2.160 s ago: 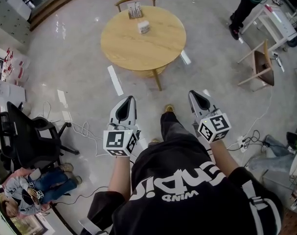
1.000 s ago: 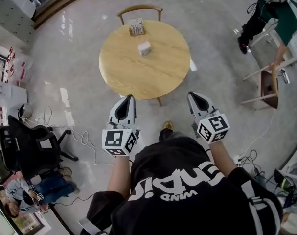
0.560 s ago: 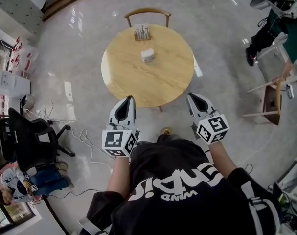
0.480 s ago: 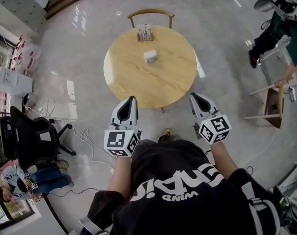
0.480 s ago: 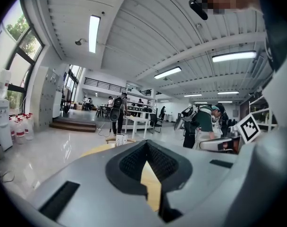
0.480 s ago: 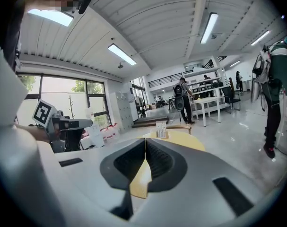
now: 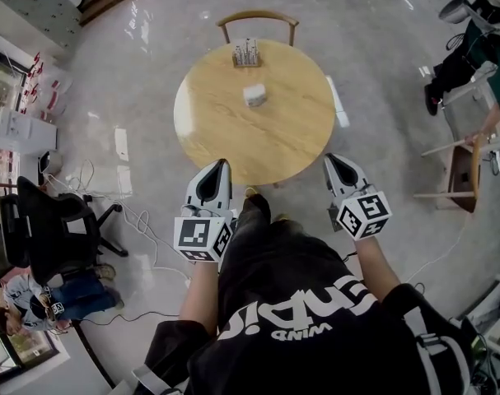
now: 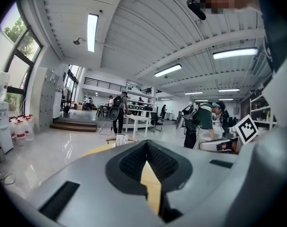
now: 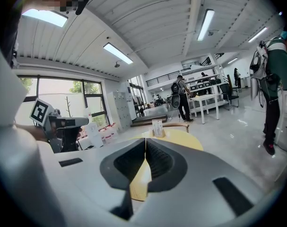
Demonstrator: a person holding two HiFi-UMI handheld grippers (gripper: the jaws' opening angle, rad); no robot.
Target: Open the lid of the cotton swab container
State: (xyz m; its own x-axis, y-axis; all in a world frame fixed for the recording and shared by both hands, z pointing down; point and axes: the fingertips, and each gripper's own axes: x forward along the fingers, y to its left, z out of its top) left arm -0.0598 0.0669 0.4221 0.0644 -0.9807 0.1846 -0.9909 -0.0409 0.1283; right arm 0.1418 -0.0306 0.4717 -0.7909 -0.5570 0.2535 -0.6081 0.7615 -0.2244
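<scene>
We stand at the near side of the round table. The swab box sits past its middle, well apart from us, and it is too small for us to see its lid. Our left gripper and right gripper are both clenched tight with nothing in them. We think we should step close, open the jaws, hold the box with one gripper and lift the lid gently with the other
</scene>
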